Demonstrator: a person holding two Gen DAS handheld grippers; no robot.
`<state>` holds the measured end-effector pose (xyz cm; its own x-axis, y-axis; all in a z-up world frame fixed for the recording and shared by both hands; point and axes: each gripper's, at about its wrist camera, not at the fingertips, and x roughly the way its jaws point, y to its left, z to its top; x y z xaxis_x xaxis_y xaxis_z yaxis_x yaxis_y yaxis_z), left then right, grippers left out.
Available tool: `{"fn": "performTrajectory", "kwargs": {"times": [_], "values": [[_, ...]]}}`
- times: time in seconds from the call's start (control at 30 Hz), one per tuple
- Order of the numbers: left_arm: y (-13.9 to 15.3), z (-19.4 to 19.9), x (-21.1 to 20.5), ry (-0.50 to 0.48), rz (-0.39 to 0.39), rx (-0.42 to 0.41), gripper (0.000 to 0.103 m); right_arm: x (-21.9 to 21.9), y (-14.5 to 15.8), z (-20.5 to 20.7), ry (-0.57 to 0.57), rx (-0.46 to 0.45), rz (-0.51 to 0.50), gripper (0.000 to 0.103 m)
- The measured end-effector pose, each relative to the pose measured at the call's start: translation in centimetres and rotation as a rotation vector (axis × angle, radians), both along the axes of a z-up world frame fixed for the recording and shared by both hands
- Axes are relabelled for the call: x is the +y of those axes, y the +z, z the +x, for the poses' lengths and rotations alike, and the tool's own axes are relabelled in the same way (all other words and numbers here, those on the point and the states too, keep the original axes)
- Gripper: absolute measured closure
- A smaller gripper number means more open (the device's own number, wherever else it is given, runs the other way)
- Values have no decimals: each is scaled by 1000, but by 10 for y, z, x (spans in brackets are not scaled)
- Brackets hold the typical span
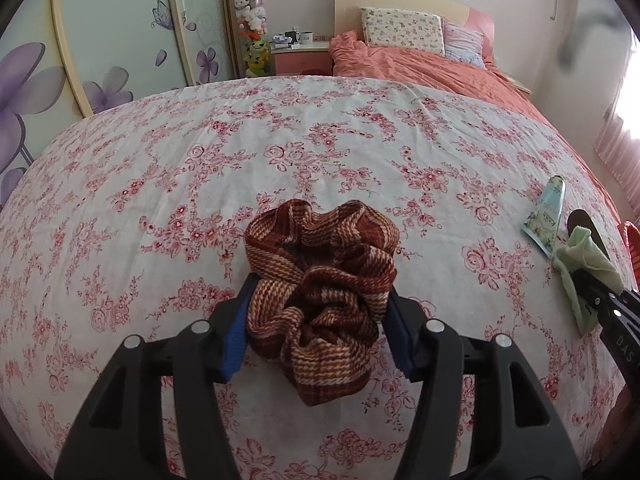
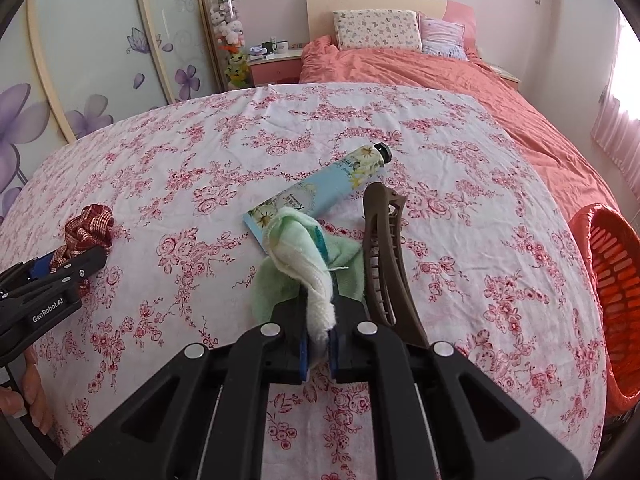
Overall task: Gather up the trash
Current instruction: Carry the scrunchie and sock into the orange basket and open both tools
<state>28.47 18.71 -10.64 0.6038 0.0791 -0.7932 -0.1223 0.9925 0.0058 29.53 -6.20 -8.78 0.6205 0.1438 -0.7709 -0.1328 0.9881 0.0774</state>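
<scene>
flowery pink bed sheet (image 1: 320,140), left tongs (image 1: 318,312) pinching brown checked cloth scrunchie (image 1: 320,280), right tongs (image 2: 318,320) pinching soft green rag (image 2: 300,256)

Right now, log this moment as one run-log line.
left claw: shut on plaid scrunchie | right claw: shut on green cloth | on bedsheet: tube, hair clip | orange basket: right

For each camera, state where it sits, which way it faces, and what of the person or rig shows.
Left wrist: on the left gripper, facing the headboard; its fingers clamp the plaid scrunchie.
Right wrist: on the right gripper, facing likewise; shut on the green cloth; a hand shows.
Shared: floral sheet, scrunchie, cloth, tube.
</scene>
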Motion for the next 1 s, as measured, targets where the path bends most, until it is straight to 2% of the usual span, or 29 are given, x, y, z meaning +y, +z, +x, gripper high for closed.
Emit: {"fn": "performTrajectory", "kwargs": {"times": [0.37, 0.43, 0.57, 0.67, 1.0], "values": [[0, 1, 0, -3, -4, -1, 46, -7, 0, -1, 1, 7, 44, 95], [1, 0, 0, -6, -13, -12, 59, -9, 0, -1, 3, 6, 52, 96], [3, -5, 0, -17, -42, -20, 67, -13, 3, -9, 23, -5, 93, 97], [9, -12, 1, -16, -73, -29, 70, -14, 11, -17, 36, -22, 134, 97], [57, -39, -30, -73, -37, -123, 69, -39, 61, -53, 36, -151, 188, 97]]}}
